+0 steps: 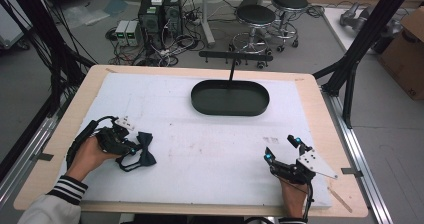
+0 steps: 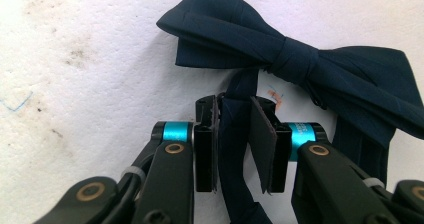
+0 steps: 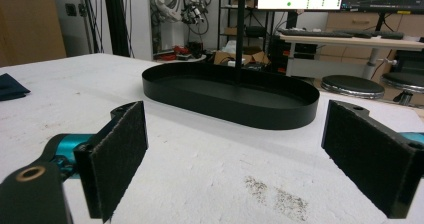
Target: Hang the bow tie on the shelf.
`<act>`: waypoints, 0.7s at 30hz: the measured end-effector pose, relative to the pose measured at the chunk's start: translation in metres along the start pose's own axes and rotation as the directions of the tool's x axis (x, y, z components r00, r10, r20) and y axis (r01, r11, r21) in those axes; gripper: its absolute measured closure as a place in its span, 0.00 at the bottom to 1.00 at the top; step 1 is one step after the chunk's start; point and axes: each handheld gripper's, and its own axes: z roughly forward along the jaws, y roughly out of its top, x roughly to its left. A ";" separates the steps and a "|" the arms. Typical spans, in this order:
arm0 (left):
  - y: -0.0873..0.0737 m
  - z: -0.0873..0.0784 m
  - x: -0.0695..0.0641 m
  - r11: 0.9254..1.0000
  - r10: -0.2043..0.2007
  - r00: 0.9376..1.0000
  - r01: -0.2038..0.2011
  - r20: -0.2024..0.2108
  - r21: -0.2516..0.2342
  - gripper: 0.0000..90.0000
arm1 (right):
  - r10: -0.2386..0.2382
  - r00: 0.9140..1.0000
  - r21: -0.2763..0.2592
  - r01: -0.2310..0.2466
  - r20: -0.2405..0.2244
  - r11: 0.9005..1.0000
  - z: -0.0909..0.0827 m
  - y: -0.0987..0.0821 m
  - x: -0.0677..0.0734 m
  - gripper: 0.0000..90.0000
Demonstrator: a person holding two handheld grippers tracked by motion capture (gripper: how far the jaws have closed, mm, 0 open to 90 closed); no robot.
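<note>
Dark navy fabric bow tie (image 2: 295, 64), pleated wings, knotted centre band, lies flat on white foam board (image 1: 210, 154) near left edge, well apart from black oval metal tray (image 1: 230, 98) at far centre. Narrow navy neck strap (image 2: 235, 149) hangs from knot. Left gripper (image 2: 235, 134): jaws narrowed around strap, one pad touching it, other pad just clear of cloth; grip not closed. Right gripper (image 1: 283, 149): jaws wide apart, nothing between, resting near board's right front. Small orange-and-blue pen marks on board behind knot, unreadable. No legible labels.
</note>
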 end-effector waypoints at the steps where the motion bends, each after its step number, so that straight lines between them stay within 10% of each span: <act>1: 0.000 0.000 0.000 1.000 0.008 1.000 -0.008 -0.005 0.004 0.81 | -0.001 1.000 0.000 0.001 0.000 1.000 0.000 0.000 0.000 0.11; 21: 0.000 -0.009 -0.007 0.997 0.027 0.999 -0.029 -0.030 -0.069 0.97 | 0.000 1.000 -0.001 0.000 0.001 1.000 0.000 0.000 0.000 0.11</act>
